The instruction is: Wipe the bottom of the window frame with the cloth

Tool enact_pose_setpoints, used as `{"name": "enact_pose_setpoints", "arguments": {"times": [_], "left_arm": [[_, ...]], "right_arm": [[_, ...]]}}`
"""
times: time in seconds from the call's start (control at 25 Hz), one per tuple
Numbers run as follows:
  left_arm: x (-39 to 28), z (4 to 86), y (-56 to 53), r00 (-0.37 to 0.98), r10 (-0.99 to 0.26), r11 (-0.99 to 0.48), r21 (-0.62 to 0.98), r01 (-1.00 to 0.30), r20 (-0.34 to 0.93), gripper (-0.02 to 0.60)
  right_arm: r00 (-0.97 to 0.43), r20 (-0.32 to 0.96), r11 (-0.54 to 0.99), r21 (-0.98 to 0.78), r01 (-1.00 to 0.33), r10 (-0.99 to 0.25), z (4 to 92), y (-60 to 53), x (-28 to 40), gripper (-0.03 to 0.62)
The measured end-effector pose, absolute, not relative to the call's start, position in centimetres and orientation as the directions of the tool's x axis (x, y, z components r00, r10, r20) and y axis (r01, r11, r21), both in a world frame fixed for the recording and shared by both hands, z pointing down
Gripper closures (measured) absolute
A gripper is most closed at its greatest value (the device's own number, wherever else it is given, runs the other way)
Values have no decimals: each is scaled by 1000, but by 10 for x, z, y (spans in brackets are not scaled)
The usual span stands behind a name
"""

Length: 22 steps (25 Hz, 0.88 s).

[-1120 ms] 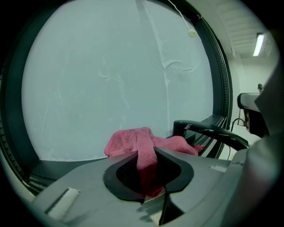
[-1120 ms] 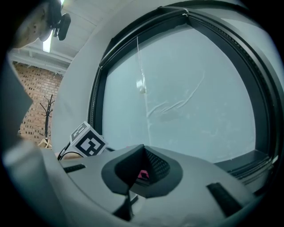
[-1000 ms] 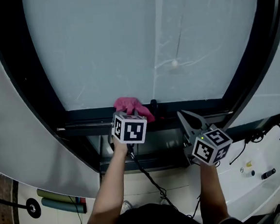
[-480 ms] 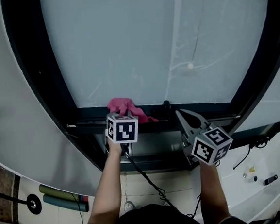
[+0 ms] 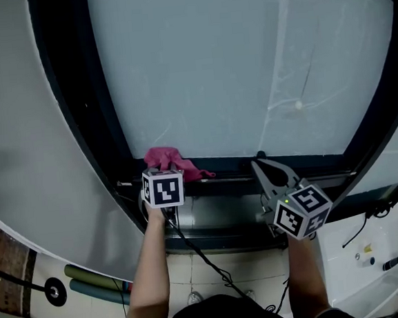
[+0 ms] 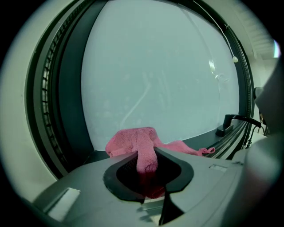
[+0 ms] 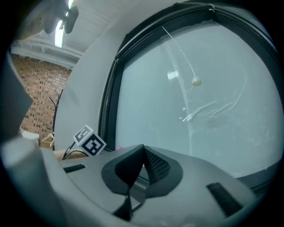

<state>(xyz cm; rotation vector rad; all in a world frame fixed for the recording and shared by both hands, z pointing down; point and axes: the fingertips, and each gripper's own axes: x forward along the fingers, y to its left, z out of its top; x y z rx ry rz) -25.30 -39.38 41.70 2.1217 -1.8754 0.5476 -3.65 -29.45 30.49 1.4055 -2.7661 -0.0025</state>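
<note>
The left hand-held gripper [image 6: 146,163] clamps the pink cloth [image 6: 132,140], seemingly touching the window frame [image 5: 231,168] bottom.

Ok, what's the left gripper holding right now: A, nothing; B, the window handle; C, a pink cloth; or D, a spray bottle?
C: the left gripper view shows the left gripper with its jaws closed on a fold of the pink cloth, whose bulk lies on the bottom of the window frame.
</note>
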Motion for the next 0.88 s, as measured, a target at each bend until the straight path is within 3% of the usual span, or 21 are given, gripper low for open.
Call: {"name": "enact_pose_setpoints", "arguments": {"times": [0.44,0.88], "left_arm": [[-321,418,-396,25,-898,-60,-66,-996,440,500],[-318,409,-386,60,-913,-71,-14,-997,403,502]], "right_arm": [[-652,24,652,25,-758,-758,300,-300,-92,594],[-646,25,647,30,-762,-763,302,-292,-91,594]]}}
